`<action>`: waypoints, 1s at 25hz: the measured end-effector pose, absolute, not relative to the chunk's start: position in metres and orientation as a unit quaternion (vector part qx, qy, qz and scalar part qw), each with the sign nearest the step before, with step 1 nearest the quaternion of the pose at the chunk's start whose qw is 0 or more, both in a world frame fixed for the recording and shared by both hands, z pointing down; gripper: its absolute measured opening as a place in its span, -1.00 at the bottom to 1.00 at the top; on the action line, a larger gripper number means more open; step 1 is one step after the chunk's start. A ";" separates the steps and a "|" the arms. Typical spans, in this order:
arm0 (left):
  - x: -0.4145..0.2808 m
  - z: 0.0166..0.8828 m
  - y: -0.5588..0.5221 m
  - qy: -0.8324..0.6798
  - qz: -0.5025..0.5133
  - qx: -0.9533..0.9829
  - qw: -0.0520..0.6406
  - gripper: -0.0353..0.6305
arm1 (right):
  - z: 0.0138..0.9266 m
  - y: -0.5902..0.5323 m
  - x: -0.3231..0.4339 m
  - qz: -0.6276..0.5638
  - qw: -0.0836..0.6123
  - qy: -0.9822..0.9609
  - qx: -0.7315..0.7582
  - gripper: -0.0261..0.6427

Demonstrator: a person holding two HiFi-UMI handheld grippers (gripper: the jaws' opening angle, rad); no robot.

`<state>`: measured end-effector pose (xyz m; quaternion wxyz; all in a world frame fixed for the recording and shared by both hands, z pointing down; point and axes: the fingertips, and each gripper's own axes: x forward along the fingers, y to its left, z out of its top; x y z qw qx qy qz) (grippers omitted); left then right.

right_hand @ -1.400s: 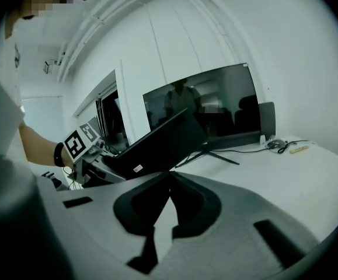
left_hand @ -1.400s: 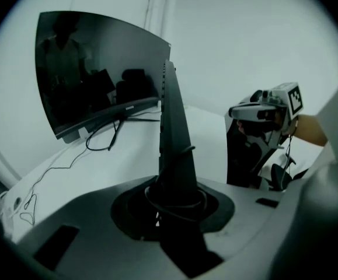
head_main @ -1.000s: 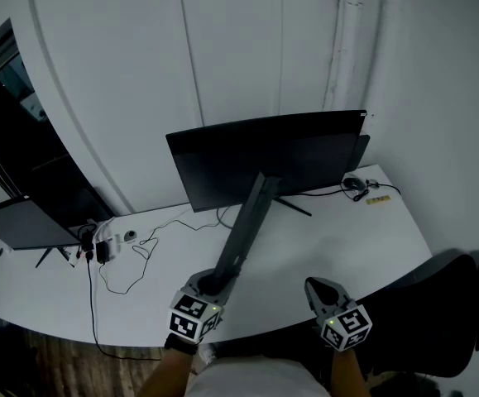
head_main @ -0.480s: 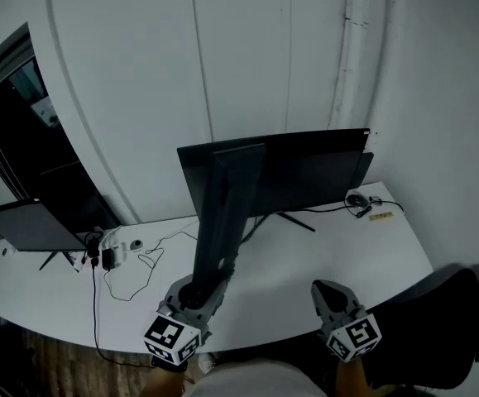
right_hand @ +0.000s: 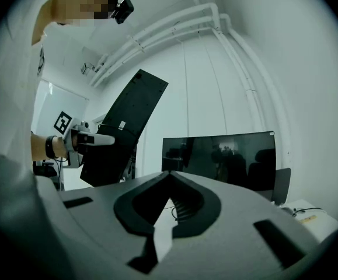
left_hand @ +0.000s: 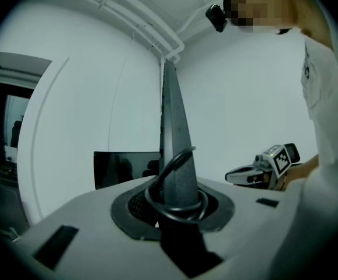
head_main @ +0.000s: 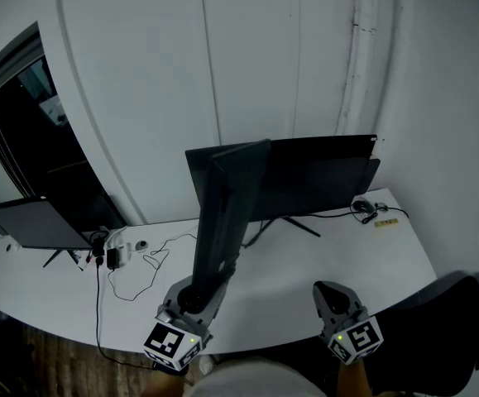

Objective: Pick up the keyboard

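The keyboard (head_main: 222, 213) is a long dark slab standing almost on end above the white desk (head_main: 289, 263), its far end up in front of the monitor (head_main: 322, 176). My left gripper (head_main: 194, 294) is shut on its lower end. In the left gripper view the keyboard (left_hand: 173, 139) shows edge-on between the jaws, with a black cable loop (left_hand: 177, 200) around it. My right gripper (head_main: 327, 291) hangs shut and empty to the right, apart from the keyboard. In the right gripper view the keyboard (right_hand: 125, 127) is tilted at the left.
A wide dark monitor stands at the back of the curved desk, with a mouse (head_main: 361, 205) and a cable at its right. A second screen (head_main: 32, 222), a plug and loose cables (head_main: 131, 271) lie at the left. A dark chair (head_main: 446, 321) stands at the lower right.
The left gripper has lifted the keyboard off the desk and tipped it from a lean towards the monitor to nearly upright. The right gripper rose a little, still shut.
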<state>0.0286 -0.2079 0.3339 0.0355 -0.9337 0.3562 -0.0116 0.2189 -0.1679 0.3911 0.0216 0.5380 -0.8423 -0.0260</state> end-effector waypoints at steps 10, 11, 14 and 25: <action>0.020 0.337 -0.200 0.367 -0.005 -0.929 0.035 -0.60 | 0.386 -0.167 0.212 -0.038 0.031 -0.845 0.532 -0.92; 0.018 0.337 -0.199 0.369 -0.004 -0.929 0.035 -0.60 | 0.384 -0.166 0.211 -0.039 0.030 -0.845 0.533 -0.92; 0.015 0.337 -0.195 0.373 -0.001 -0.927 0.035 -0.60 | 0.379 -0.162 0.209 -0.048 0.029 -0.845 0.531 -0.92; -0.001 0.336 -0.178 0.383 0.004 -0.923 0.035 -0.60 | 0.372 -0.150 0.196 -0.065 0.035 -0.848 0.524 -0.92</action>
